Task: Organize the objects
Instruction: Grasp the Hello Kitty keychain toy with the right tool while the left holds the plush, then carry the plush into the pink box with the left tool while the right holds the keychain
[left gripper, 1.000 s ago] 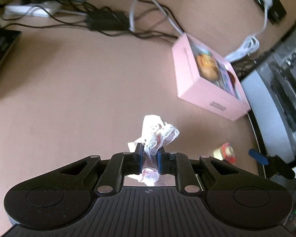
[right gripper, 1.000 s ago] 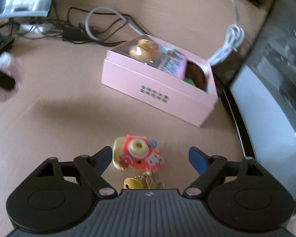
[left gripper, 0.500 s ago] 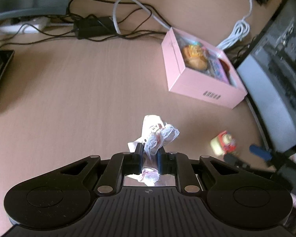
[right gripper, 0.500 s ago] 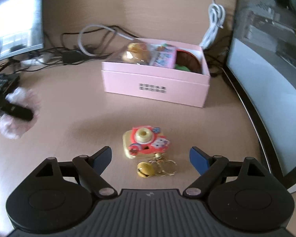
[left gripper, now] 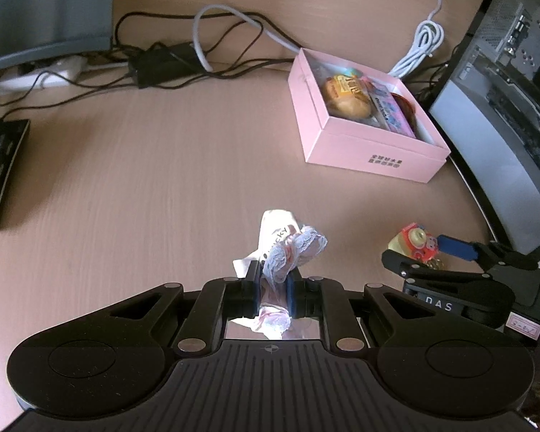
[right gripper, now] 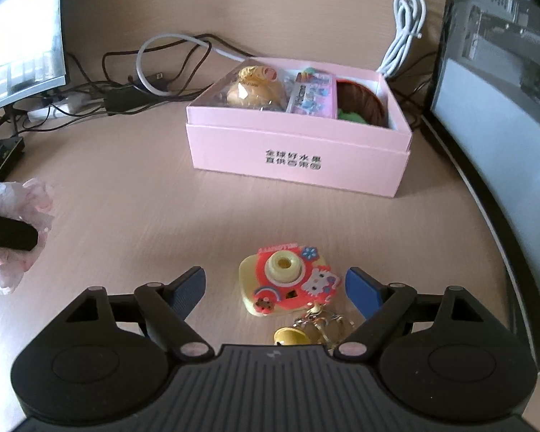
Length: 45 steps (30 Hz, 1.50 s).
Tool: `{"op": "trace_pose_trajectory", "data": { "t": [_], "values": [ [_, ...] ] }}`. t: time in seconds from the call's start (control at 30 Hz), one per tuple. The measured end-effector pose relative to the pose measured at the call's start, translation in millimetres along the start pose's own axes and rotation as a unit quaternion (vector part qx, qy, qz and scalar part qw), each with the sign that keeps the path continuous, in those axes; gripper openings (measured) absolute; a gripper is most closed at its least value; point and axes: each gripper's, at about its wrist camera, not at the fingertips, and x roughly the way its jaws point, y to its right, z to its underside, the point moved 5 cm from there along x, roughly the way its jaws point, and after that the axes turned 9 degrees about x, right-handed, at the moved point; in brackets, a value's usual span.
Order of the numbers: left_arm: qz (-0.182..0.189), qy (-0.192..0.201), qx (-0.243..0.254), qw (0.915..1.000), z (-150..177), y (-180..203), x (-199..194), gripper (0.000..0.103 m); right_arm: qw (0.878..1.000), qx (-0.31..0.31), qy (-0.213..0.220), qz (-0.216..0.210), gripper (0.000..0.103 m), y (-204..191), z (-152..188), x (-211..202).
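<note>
My left gripper (left gripper: 272, 288) is shut on a pink-and-white lace scrunchie with a paper tag (left gripper: 287, 248), held above the wooden desk; the scrunchie also shows at the left edge of the right wrist view (right gripper: 14, 237). My right gripper (right gripper: 275, 286) is open, its blue-padded fingers either side of a red-and-yellow toy camera keychain (right gripper: 287, 282) with a small gold bell (right gripper: 291, 336) lying on the desk. The keychain also shows in the left wrist view (left gripper: 415, 241). An open pink box (right gripper: 298, 158) holding several items stands beyond it, also in the left wrist view (left gripper: 370, 151).
A tangle of black and white cables (left gripper: 198, 54) and a power strip (left gripper: 39, 75) lie at the back. A keyboard (left gripper: 0, 169) is at the left. A monitor (right gripper: 21, 36) stands back left, a dark computer case (right gripper: 503, 90) on the right.
Both grippers have pulled back from the pink box, which now looks farther off. The right gripper's view has levelled, and the keychain stays between its open fingers. The left stays shut on the scrunchie.
</note>
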Motion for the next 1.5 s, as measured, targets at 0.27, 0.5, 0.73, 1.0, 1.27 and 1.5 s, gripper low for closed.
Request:
{"op": "trace_pose_trajectory", "data": {
  "t": [0.27, 0.5, 0.73, 1.0, 1.27, 1.5],
  "values": [
    [0.002, -0.031, -0.025, 0.9992, 17, -12, 11, 0.016, 0.999, -0.048, 0.008, -0.011, 0.081, -22, 4, -2],
    [0.008, -0.04, -0.032, 0.9987, 25, -17, 11, 0.016, 0.998, -0.054, -0.026, -0.031, 0.081, -10, 2, 6],
    [0.016, -0.043, -0.029, 0.9985, 26, -13, 12, 0.016, 0.997, -0.051, -0.036, -0.042, 0.058, -16, -1, 8],
    [0.032, -0.055, -0.021, 0.9977, 27, -2, 19, 0.016, 0.998, -0.034, -0.022, -0.046, 0.057, -23, -10, -15],
    [0.056, -0.044, -0.013, 0.9974, 17, 13, 25, 0.016, 0.998, -0.007, 0.038, -0.041, 0.057, -13, -48, -69],
    [0.083, 0.015, -0.01, 0.9964, -23, 18, 21, 0.016, 0.997, 0.0, 0.081, -0.019, 0.057, 0, -73, -107]
  ]
}}
